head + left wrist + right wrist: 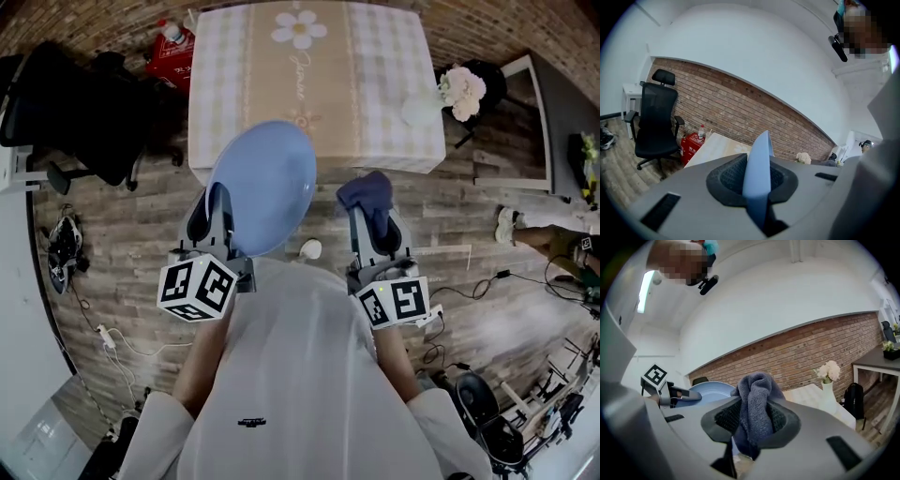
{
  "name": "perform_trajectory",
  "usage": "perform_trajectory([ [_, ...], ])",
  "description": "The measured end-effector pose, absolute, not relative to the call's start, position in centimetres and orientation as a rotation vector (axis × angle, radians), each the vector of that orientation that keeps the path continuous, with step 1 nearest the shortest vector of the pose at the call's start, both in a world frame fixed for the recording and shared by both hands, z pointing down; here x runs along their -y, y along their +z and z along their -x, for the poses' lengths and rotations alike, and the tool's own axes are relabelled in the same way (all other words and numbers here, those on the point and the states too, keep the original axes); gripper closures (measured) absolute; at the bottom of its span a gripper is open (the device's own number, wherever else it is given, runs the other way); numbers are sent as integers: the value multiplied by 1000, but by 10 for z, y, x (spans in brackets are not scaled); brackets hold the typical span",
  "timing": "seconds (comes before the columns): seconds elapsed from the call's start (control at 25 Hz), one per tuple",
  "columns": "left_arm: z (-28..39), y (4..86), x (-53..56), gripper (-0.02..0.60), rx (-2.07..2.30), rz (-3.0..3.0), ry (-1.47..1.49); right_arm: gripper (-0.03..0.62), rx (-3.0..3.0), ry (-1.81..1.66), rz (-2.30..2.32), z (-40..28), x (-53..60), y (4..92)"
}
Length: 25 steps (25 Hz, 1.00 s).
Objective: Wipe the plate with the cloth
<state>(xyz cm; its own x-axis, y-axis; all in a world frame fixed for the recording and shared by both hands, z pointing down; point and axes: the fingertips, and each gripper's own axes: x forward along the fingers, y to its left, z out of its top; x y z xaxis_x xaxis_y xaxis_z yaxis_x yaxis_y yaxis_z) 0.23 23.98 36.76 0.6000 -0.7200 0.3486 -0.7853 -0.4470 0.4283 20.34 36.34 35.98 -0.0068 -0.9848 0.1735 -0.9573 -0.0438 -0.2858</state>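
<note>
Below you, the bench (375, 112) with its checked, daisy-printed cover stands on a plank floor (450, 216) by a brick wall (740, 108). Your left gripper (217, 211) has its fingers clamped on the rim of the blue plate (265, 183), held just off the bench's near edge. Your right gripper (375, 225) pinches the dark cloth (367, 192). The left gripper view shows the plate edge-on, the right gripper view its face.

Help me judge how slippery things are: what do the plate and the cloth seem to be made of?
The plate is pale blue, smooth and evenly coloured, with a soft sheen and a thin rim. It could be glazed ceramic or melamine; the look leaves it open. The cloth is dark blue-grey with a nubby looped pile and bunches in soft folds, so it is likely terry or microfibre.
</note>
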Motion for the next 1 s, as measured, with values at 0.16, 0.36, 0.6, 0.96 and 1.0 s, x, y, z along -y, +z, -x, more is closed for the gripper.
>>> perform_trajectory([
  [0.16, -32, 375, -175, 534, 1096, -2259, 151, 478, -2129, -507, 2132, -205, -296, 351],
  [0.36, -52, 359, -89, 534, 1012, -2315, 139, 477, -2124, -497, 2131, -201, -201, 336],
  [0.6, -51, 349, -5, 534, 912, -2325, 92, 477, -2107, -492, 2138, -179, -109, 330],
  [0.96, -62, 343, 49, 534, 856, -2343, 83, 478, -2178, -475, 2138, -162, -54, 317],
  [1.0, -63, 344, 50, 534, 859, -2344, 86, 477, -2194, -477, 2129, -160, -50, 318],
])
